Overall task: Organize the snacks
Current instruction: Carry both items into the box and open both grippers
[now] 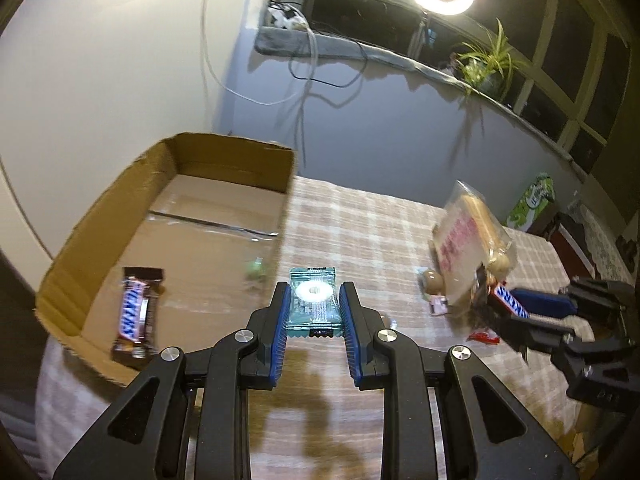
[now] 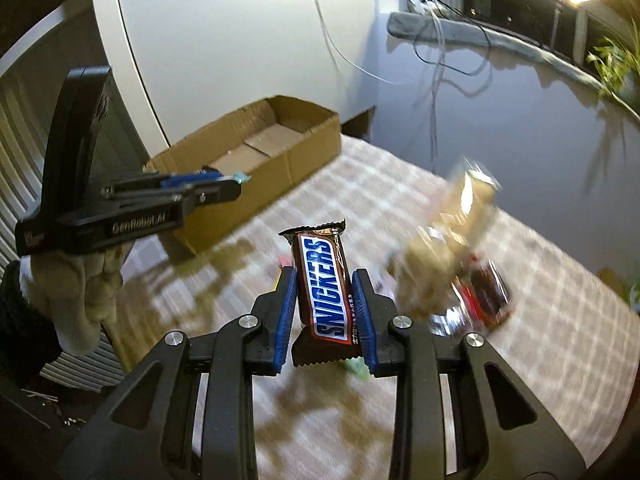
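My left gripper (image 1: 314, 304) is shut on a teal wrapped candy (image 1: 313, 300), held above the checked tablecloth just right of the open cardboard box (image 1: 92, 248). One Snickers bar (image 1: 138, 314) lies inside the box near its front. My right gripper (image 2: 325, 300) is shut on another Snickers bar (image 2: 326, 292), held above the cloth. In the left wrist view the right gripper (image 1: 516, 304) shows at the right with its bar. In the right wrist view the left gripper (image 2: 236, 180) shows at the left, by the box (image 2: 256, 184).
A pile of snacks lies on the cloth: a clear bag of bread (image 1: 472, 240), a round sweet (image 1: 432, 280), small red wrappers (image 1: 484, 336), and a dark red packet (image 2: 488, 296). A green carton (image 1: 534, 202) stands far right. A wall is behind the table.
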